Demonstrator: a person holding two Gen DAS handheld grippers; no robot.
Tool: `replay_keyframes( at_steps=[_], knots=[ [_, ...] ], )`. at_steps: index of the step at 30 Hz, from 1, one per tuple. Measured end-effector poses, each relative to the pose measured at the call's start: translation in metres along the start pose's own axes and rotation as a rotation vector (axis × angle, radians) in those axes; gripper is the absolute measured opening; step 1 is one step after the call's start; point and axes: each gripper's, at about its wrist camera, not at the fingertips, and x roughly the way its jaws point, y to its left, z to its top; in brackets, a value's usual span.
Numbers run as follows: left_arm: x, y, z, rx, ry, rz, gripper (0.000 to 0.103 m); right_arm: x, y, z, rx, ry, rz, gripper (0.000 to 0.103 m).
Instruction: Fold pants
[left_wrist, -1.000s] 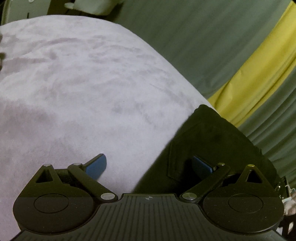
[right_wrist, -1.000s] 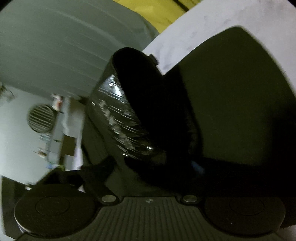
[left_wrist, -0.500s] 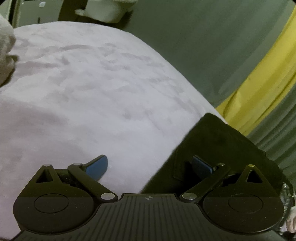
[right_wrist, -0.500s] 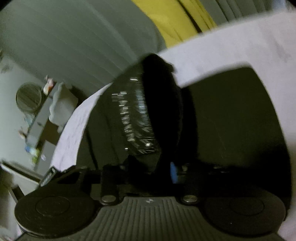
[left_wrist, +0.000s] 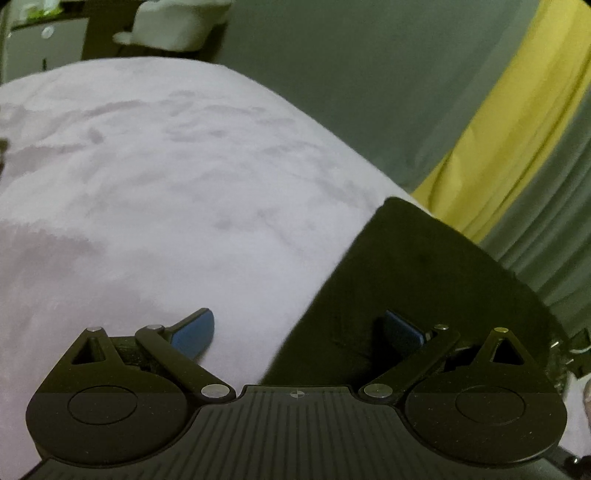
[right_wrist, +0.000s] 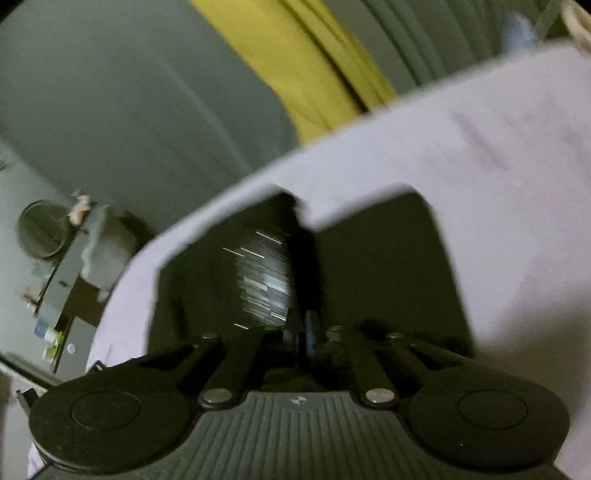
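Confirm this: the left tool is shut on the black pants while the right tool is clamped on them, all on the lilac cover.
Not quite. The left wrist view shows the left tool open, one blue pad over the lilac cover, the other over the black pants. The right tool is indeed clamped on them.

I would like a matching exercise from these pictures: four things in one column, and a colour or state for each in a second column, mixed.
Things:
1. pants
2. left hand-held gripper
3. right hand-held gripper
4. curtain stripe

States:
A. yellow
B. open, holding nothing
C. black, lying on the pale cover
D. shut on cloth

Pairs: 1-C, 2-B, 3-D, 4-A
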Motion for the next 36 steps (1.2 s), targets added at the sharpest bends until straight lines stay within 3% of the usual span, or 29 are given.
replay_keyframes(
  at_steps=[2, 4, 6, 11, 15, 22, 23, 24, 25, 29, 33, 36],
  knots=[
    [0.001, 0.001, 0.0, 0.002, 0.001, 0.001, 0.102, 0.007, -0.011, -0.003, 0.042, 0.061, 0.023, 0.014],
    [0.002, 0.003, 0.0, -0.008, 0.005, 0.0, 0.102, 0.018, -0.012, -0.007, 0.068, 0.099, 0.061, 0.045],
    [0.0, 0.006, 0.0, -0.023, 0.009, 0.001, 0.102, 0.031, -0.007, -0.01, 0.076, 0.11, 0.092, 0.066],
    [0.002, 0.009, 0.0, -0.072, 0.016, 0.005, 0.102, 0.053, -0.013, -0.016, 0.094, 0.169, 0.109, 0.075],
    [0.004, 0.005, -0.001, -0.051, 0.009, 0.01, 0.102, 0.072, -0.012, -0.012, 0.131, 0.206, 0.186, 0.098],
    [0.002, 0.008, -0.002, -0.061, 0.009, 0.002, 0.102, 0.096, 0.005, -0.013, 0.135, 0.232, 0.201, 0.099],
    [0.002, 0.008, -0.002, -0.061, 0.007, 0.005, 0.102, 0.095, 0.004, -0.013, 0.155, 0.225, 0.213, 0.093],
    [0.003, 0.007, -0.002, -0.06, 0.007, 0.006, 0.102, 0.096, 0.003, -0.013, 0.172, 0.231, 0.232, 0.058],
    [0.003, 0.007, -0.002, -0.059, 0.007, 0.005, 0.102, 0.097, 0.003, -0.015, 0.178, 0.247, 0.227, 0.048],
    [0.004, 0.005, -0.002, -0.051, 0.006, 0.003, 0.102, 0.099, 0.001, -0.02, 0.192, 0.227, 0.25, 0.052],
    [0.004, 0.005, -0.003, -0.045, 0.005, 0.009, 0.102, 0.113, 0.008, -0.018, 0.236, 0.247, 0.284, 0.082],
    [0.004, 0.004, -0.003, -0.049, 0.004, 0.012, 0.102, 0.119, 0.028, -0.018, 0.17, 0.247, 0.222, 0.082]
  ],
)
